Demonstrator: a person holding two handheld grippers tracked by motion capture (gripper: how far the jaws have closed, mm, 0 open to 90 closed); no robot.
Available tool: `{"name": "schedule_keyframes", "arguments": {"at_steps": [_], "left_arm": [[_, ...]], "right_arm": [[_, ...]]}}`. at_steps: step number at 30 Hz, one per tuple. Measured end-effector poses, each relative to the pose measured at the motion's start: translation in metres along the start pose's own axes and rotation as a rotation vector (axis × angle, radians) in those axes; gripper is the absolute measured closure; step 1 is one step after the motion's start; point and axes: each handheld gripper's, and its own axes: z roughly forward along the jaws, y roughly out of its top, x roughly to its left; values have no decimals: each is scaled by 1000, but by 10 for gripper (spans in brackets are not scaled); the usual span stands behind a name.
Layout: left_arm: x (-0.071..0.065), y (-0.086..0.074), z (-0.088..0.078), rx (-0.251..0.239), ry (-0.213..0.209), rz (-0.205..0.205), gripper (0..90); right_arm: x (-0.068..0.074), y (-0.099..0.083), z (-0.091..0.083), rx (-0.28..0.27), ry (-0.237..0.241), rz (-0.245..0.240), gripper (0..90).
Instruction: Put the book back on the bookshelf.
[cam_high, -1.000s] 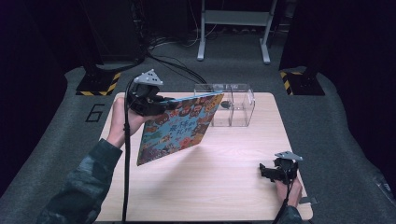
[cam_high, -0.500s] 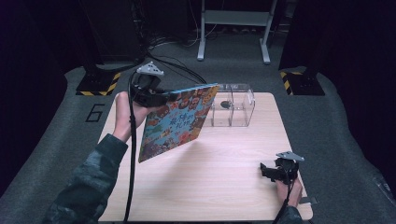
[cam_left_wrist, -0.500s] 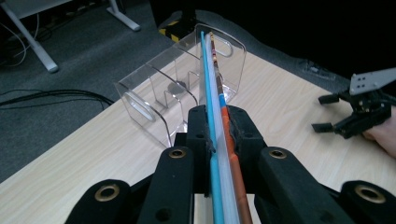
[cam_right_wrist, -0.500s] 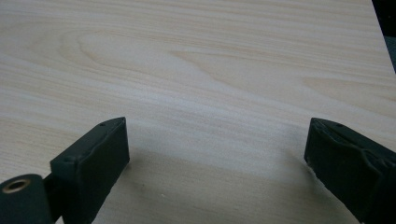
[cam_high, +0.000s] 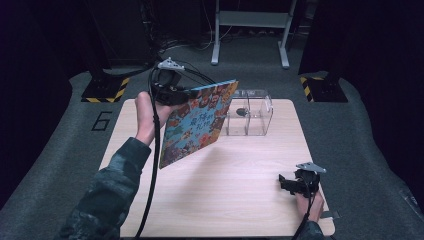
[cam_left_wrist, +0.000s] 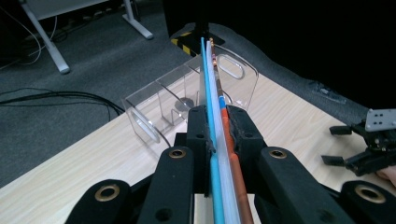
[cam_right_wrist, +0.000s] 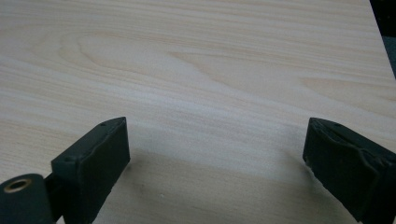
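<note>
A thin picture book (cam_high: 197, 122) with a busy, colourful cover hangs tilted in the air over the table's left half. My left gripper (cam_high: 172, 94) is shut on its upper left edge. In the left gripper view the book (cam_left_wrist: 212, 84) runs edge-on between the closed jaws toward a clear plastic rack (cam_left_wrist: 187, 100). That rack (cam_high: 250, 112), with dividers and handle slots, stands at the back middle of the table just behind the book's far corner. My right gripper (cam_high: 292, 183) rests low at the table's front right, open with nothing between its fingers (cam_right_wrist: 95, 156).
The light wooden table (cam_high: 240, 200) has bare boards across its front and middle. A small dark object (cam_high: 240, 111) lies inside the rack. Grey carpet surrounds the table, with a white desk frame (cam_high: 250, 30) and yellow-black floor markers (cam_high: 107, 90) behind it.
My left gripper has lifted the book higher and a little farther back, tilting it more upright, its top corner now near the rack. The right gripper has stayed put.
</note>
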Motion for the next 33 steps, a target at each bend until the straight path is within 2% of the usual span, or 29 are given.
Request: {"name": "schedule_keyframes", "arguments": {"at_steps": [16,21,28,33], "left_arm": [[11,3,20,-48,91,-70,810],[15,1,24,-77,92,-109,810],[10,2,34,-105,105,-126,810],[8,2,43,-127,129,-134,810]], "right_arm": [[0,0,0,-5,2,6,68],[0,0,0,-3,-1,4,70],[0,0,0,-5,3,4,71],[0,0,0,-5,4,4,72]]}}
